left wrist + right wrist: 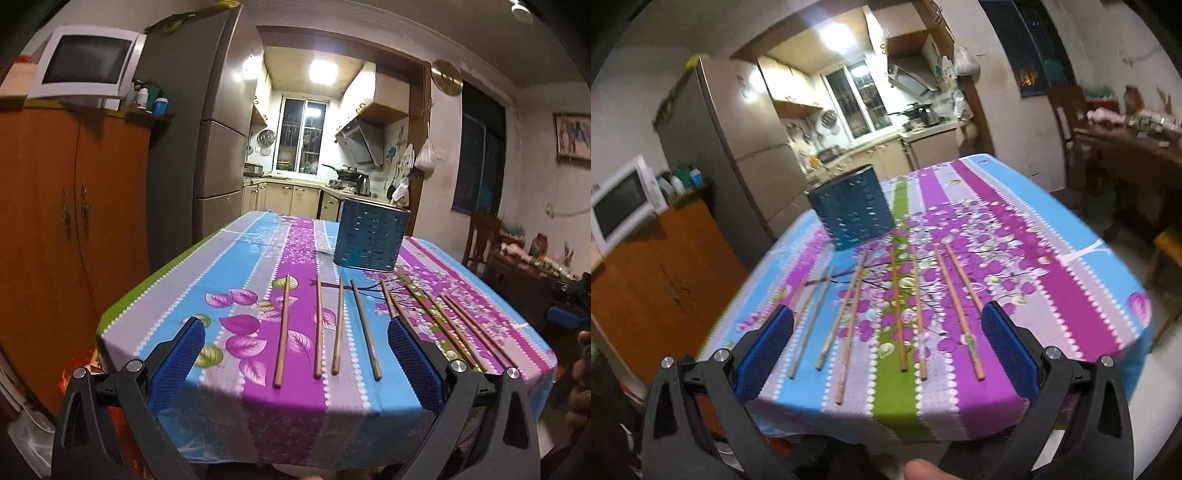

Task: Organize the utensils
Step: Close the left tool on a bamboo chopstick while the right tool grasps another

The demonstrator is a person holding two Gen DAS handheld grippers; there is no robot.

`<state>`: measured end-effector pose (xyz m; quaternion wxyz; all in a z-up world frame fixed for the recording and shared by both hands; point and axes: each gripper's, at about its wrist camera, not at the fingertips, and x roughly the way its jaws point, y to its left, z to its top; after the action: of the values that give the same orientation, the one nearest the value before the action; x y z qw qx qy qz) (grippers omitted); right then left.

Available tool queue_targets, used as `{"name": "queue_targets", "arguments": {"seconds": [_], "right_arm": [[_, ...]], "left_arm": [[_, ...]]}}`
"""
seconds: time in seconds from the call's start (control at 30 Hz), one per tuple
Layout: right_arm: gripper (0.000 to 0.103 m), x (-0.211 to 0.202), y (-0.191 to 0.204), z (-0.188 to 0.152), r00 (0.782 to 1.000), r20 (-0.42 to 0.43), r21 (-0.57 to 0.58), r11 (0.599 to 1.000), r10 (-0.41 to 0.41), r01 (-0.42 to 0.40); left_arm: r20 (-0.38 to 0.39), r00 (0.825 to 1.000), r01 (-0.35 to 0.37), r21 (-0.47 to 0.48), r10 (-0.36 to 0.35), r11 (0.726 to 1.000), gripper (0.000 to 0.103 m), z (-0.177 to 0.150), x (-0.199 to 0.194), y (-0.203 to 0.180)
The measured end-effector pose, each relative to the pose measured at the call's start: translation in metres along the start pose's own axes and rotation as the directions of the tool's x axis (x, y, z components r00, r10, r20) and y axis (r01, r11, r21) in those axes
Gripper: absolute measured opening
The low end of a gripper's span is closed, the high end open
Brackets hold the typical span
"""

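We hold both grippers above the near edge of the counter (236, 258), the left gripper (295, 354) and right gripper (886, 339) each with jaws wide apart and nothing between them; the chopsticks (282, 332) lie flat in a loose row on the floral cloth, long axes running from near edge toward the upright blue perforated holder (371, 238) standing beyond them. The left view shows 4 sticks spread separately plus more crowded behind the right finger; the right view, blurred, shows 8 and a thumb (923, 469) at the bottom.
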<state>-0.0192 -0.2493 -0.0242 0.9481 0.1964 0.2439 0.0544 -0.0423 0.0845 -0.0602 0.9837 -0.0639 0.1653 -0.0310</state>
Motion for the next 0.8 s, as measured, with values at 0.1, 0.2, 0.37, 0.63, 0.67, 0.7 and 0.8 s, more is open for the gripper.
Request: {"name": "queue_targets", "arguments": {"seconds": [0.1,0.2,0.37,0.63,0.67,0.7,0.8], "right_arm": [[0.098,-0.006,-0.002,-0.004,1.000,0.008,-0.004,1.000,0.009,-0.008],[0.098,-0.012,-0.001,-0.002,0.997,0.072,-0.047,0.998,-0.042,0.045],[0.098,-0.020,-0.002,0.002,0.973,0.156,-0.162,0.967,-0.171,0.196],[0.098,-0.009,-0.024,-0.011,0.980,0.063,-0.201,0.959,-0.190,0.199],[0.098,-0.007,-0.026,-0.013,0.980,0.049,-0.206,0.958,-0.194,0.200],[0.098,-0.006,-0.025,-0.017,0.980,0.039,-0.212,0.957,-0.194,0.198],[0.098,-0.002,-0.026,-0.026,0.983,0.005,-0.231,0.956,-0.185,0.181]], "left_arm": [[-0.018,0.996,0.085,0.008,-0.085,0.996,0.099,-0.001,0.001,-0.001],[-0.021,0.998,0.056,0.067,-0.054,0.996,0.099,0.000,0.007,-0.004],[0.013,1.000,0.004,0.192,-0.007,0.981,0.098,0.017,0.023,0.002],[-0.115,0.993,0.055,0.317,-0.020,0.947,0.076,0.001,0.038,0.012],[-0.133,0.991,0.072,0.313,-0.031,0.947,0.073,-0.002,0.039,0.014],[-0.154,0.987,0.094,0.313,-0.047,0.945,0.068,-0.006,0.038,0.014],[-0.209,0.974,0.148,0.326,-0.081,0.934,0.052,-0.022,0.040,0.009]]}}
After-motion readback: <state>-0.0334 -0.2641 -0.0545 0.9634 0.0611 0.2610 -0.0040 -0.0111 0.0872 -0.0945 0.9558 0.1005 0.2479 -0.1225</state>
